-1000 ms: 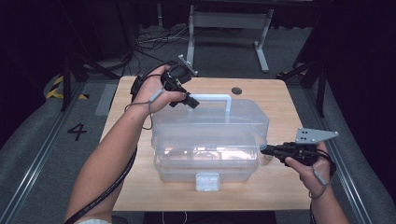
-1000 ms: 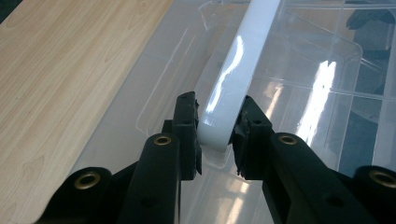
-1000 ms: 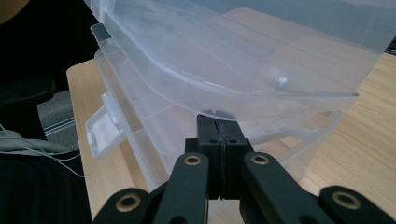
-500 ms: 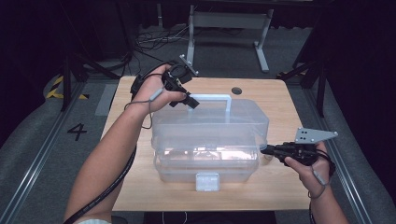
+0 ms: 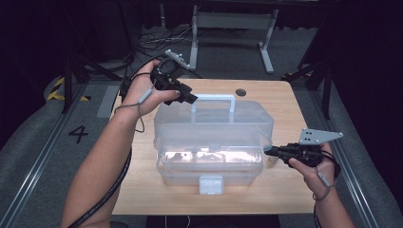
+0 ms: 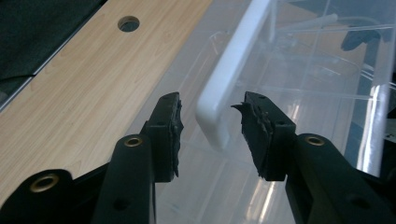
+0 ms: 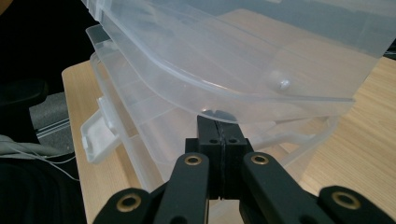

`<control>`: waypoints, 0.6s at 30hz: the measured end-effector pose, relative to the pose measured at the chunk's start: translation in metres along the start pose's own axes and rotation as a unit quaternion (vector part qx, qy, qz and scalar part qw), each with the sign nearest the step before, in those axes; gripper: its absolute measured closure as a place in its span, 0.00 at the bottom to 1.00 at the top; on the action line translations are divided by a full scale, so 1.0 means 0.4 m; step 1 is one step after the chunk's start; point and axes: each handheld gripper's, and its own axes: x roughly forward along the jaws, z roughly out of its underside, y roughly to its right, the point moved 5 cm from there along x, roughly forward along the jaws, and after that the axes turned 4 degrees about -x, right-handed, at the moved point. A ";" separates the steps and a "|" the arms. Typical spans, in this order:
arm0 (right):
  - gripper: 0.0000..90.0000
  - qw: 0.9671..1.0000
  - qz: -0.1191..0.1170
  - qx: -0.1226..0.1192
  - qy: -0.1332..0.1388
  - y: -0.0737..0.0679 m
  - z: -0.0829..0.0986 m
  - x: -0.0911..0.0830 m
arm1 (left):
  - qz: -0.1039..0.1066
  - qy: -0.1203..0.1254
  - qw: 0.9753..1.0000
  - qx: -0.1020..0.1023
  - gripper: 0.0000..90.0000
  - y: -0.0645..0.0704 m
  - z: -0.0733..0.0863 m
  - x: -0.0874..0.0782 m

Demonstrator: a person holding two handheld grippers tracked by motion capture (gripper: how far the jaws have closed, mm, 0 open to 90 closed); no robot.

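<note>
- The left claw (image 6: 212, 135) stands open, one jaw on each side of the near end of the white handle (image 6: 233, 74), with a small gap on both sides and no contact.
- From above, that left claw (image 5: 186, 97) hangs at the far left corner of the clear plastic box (image 5: 214, 137), right where the handle (image 5: 213, 99) bends down into the lid.
- The box sits in the middle of the wooden desk (image 5: 285, 190), its white latch (image 5: 211, 184) on the side facing the person.
- The right claw (image 7: 217, 135) is pressed closed with nothing between its jaws; its tips sit just under the curved rim of the lid (image 7: 224, 70), above the lower tray of the box (image 7: 140, 135).
- From above, the right claw (image 5: 269, 151) points at the right side of the box, at the seam between lid and base.
- Beyond the left claw, a round hole (image 6: 129, 23) shows in the desk.
</note>
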 end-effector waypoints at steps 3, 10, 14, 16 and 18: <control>1.00 1.000 0.002 -0.001 0.004 0.002 -0.010 -0.001 | 0.004 0.004 1.000 0.002 0.75 0.018 0.014 -0.030; 1.00 1.000 0.009 0.002 0.009 0.011 -0.025 0.000 | 0.011 0.027 1.000 -0.006 1.00 0.049 0.043 -0.080; 1.00 1.000 0.015 0.005 0.011 0.016 -0.037 0.003 | 0.017 0.049 0.999 -0.003 1.00 0.082 0.071 -0.110; 1.00 1.000 0.017 0.007 0.011 0.019 -0.042 0.003 | 0.017 0.056 0.998 -0.001 1.00 0.094 0.083 -0.123; 1.00 1.000 0.021 0.007 0.012 0.022 -0.047 0.004 | 0.020 0.062 0.998 0.000 1.00 0.104 0.097 -0.132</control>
